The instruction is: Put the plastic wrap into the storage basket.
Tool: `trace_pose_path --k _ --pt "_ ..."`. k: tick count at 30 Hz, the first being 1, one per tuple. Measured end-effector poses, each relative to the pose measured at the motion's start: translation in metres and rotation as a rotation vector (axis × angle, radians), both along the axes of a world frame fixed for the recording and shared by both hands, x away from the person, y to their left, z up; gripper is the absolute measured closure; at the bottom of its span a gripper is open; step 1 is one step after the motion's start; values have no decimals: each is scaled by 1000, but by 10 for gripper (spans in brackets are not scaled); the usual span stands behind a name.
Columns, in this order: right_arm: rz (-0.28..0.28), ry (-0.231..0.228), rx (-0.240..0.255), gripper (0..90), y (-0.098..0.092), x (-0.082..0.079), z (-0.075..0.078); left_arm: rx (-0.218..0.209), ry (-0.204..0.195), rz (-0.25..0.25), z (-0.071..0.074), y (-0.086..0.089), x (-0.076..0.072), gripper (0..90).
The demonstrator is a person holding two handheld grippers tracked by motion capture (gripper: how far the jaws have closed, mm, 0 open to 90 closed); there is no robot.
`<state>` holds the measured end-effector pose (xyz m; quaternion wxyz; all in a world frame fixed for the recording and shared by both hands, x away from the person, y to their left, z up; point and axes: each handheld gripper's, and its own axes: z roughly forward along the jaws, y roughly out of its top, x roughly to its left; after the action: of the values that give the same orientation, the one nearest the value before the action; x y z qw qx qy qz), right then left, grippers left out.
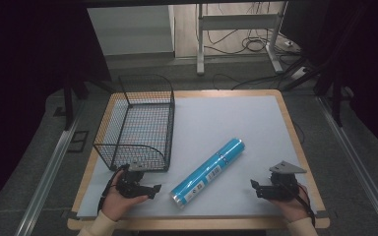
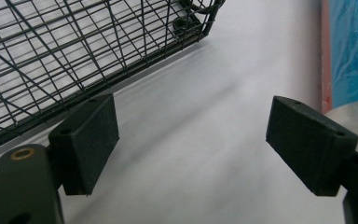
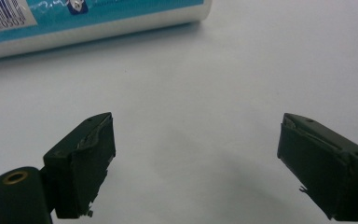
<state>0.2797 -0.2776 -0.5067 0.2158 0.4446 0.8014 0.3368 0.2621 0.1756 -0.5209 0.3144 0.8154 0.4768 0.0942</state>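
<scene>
My left gripper (image 1: 153, 189) sits low at the near-left of the table (image 1: 236, 115), jaws spread wide with nothing between them; in the left gripper view only bare white mat lies between the two black pads (image 2: 89, 140). My right gripper (image 1: 254, 186) mirrors it at the near-right, jaws also wide apart and empty, pointing in toward the middle. Both aim at the blue roll (image 1: 209, 171), which lies flat on the mat between them, diagonal, its near end toward the left gripper and its far end up and to the right. Neither gripper touches it; the left one is just beside the near end, the right one a bit farther off. My guess is the two are staged either side so each can take one end of a long thing that one gripper would tip. The wire basket (image 1: 137, 125) stands empty on the left half of the table, just behind the left gripper, its open top and long shape making it the likely drop spot. Label on the roll: white patch with a barcode, digits under it in the right gripper view (image 3: 2, 18) reading roughly "820503", cut off at the edge; there is some white print on the blue too, too small to read. No brand name legible.
</scene>
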Motion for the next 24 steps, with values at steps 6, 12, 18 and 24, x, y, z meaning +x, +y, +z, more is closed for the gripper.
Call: trace_pose_path --k 6,12,18,24 --pt "7 13 4 119 -6 0 -3 -1 2 30 1 -1 -2 166" --pt "4 7 -18 120 -11 -3 -4 13 -11 39 10 -3 -6 168" --pt "-6 1 -11 119 -12 -3 -4 -7 -12 13 21 -7 -12 157" --pt "-6 -12 -12 123 -10 -1 -1 -37 3 7 31 -10 -12 158"
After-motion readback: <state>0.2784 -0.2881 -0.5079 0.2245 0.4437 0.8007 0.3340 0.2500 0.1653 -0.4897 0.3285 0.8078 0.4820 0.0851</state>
